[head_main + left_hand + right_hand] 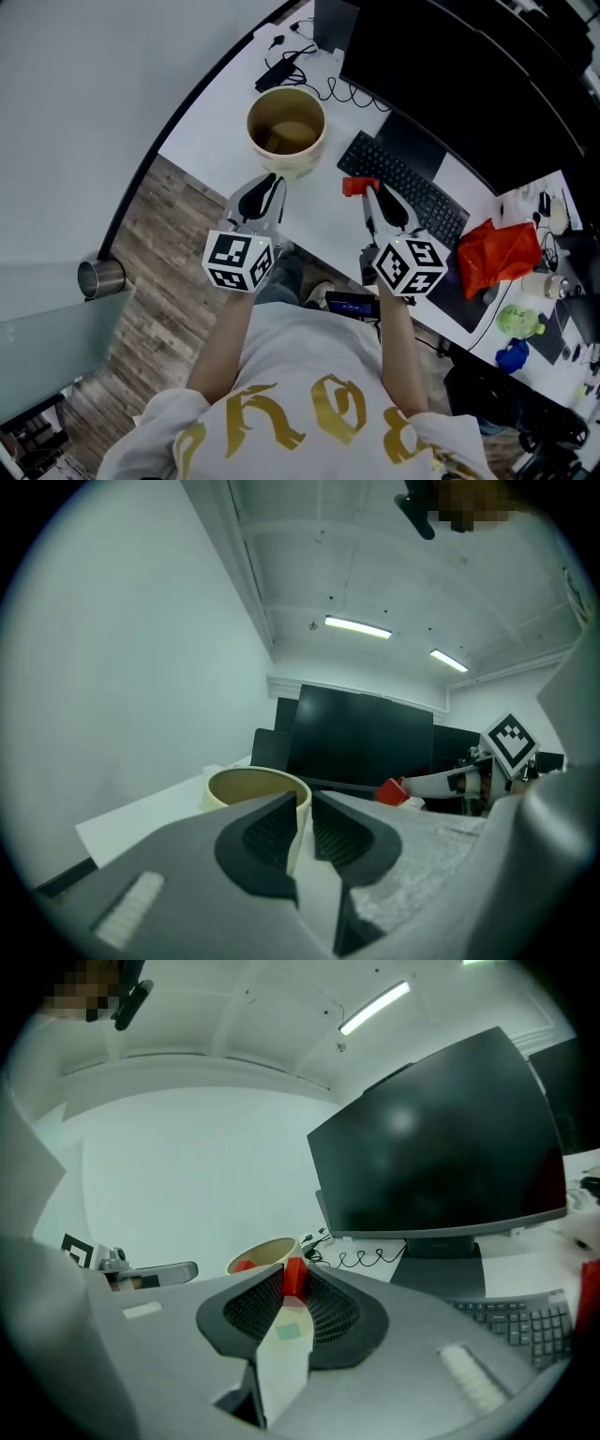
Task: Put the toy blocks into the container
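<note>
Head view, ahead of both grippers: cream container (pixel 286 131) on white desk (pixel 214 114), just beyond left gripper (pixel 270 183). Right gripper (pixel 369 191) pinches red toy block (pixel 357 186) at its tips, off to the container's right, near keyboard (pixel 412 192).
Left gripper view: jaws narrowly parted, nothing between them; container rim straight ahead.
Right gripper view: block clamped between pad tips; container ahead and slightly left, second red block (pixel 245 1265) inside.
Handling note: bring block over the mouth's centre before parting jaws; hold left gripper clear of the rim.

Bright, even light from ceiling tubes (pixel 358 627); both gripper views curve strongly, corners black; faint glare on monitor (pixel 441 1138)
</note>
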Demonstrator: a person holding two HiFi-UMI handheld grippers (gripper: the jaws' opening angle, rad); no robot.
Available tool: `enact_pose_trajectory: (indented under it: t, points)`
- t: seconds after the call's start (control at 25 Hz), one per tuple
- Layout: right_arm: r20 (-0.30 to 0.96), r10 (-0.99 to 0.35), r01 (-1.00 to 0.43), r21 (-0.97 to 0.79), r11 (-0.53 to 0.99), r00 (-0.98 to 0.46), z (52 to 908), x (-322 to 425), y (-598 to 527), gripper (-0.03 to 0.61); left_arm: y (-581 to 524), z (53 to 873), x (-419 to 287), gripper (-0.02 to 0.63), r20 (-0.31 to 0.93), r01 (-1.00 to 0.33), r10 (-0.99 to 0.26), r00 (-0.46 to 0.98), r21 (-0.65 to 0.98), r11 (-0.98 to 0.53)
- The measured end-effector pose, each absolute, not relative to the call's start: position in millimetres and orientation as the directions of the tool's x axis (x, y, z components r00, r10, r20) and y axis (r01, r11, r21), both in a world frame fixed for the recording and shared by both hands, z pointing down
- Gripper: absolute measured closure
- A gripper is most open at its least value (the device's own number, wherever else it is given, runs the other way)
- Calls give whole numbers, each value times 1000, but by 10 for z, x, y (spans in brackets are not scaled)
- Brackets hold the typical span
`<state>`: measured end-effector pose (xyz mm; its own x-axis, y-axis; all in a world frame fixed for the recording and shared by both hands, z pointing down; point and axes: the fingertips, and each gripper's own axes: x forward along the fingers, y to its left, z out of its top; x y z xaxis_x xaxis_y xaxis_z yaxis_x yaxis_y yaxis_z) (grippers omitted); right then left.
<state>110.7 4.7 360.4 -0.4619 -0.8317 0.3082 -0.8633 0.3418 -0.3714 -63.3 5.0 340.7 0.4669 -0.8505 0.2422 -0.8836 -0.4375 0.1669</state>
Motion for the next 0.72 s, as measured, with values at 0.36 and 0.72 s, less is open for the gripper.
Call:
enact_pose_trajectory:
  t: [0.36, 0.72]
  points:
    - [302, -801, -835, -387, 391, -516, 3540, 652, -541, 479, -507, 3398, -905, 572, 213, -848, -829, 517, 259, -463]
    - [323, -769, -826, -339, 450, -552, 3520, 247, -964, 479, -962, 3432, -1215, 590, 202, -849, -837, 508, 277, -449]
